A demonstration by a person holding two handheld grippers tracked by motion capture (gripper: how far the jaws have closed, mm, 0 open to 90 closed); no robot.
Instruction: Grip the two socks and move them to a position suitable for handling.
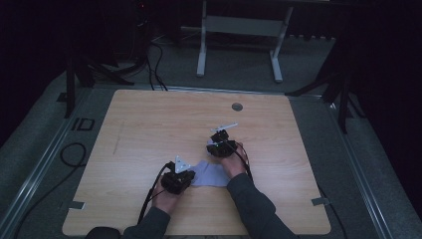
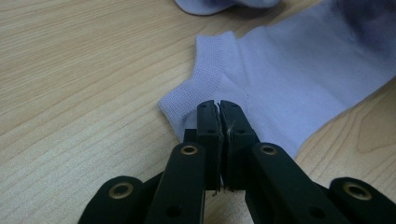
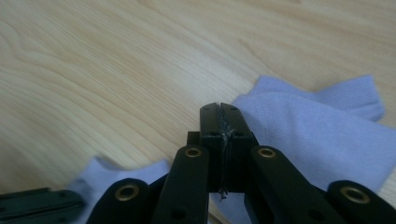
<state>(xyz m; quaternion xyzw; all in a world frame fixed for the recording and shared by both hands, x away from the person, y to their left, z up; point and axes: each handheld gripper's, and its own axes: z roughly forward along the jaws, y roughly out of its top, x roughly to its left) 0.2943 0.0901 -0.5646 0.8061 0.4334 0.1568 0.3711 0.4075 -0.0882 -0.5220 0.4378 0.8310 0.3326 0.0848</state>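
"What carried everything?"

"A light wooden table point(image 1: 149, 124) with rounded corners and a small round grommet point(image 1: 237, 106) set in its far side (grain ran across the top)."

"And what lay directly on it?"

"A pale lavender ankle sock point(image 1: 211, 174), near the front edge and roughly mid-width. It lay flat on the wood, its ribbed cuff point(image 2: 208, 65) resting on the surface in the left gripper view, and part of the fabric was folded over itself in the right gripper view."

Dark sleeves; black claws point(image 1: 177, 181) with brass screws, black cables.
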